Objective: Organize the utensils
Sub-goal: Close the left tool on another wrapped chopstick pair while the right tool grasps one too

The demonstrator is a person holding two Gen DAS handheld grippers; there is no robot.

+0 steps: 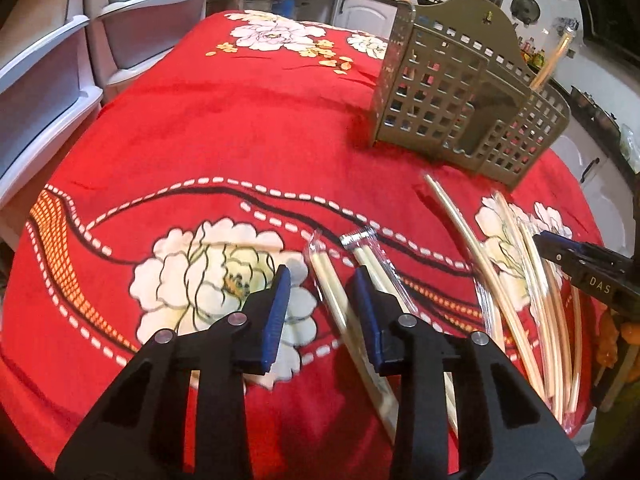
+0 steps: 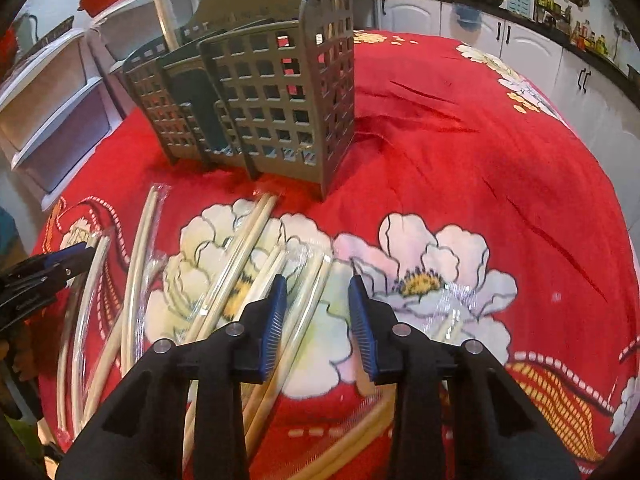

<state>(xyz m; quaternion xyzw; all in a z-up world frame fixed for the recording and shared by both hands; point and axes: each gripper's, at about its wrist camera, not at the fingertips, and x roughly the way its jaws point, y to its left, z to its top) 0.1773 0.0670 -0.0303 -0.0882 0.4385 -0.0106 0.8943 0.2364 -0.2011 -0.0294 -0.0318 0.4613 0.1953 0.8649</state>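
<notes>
Right wrist view: grey caddy (image 2: 280,112) holds one wrapped chopstick pair (image 2: 164,16); both grippers gape

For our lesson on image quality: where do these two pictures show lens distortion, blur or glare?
Left wrist view: fisheye bends the chopsticks into curves and rounds the red tablecloth; dark corners frame it. Right wrist view: the same bulge tilts the utensil holder; clear wrappers catch glare, and the chopsticks near the open right gripper look slightly smeared.
</notes>
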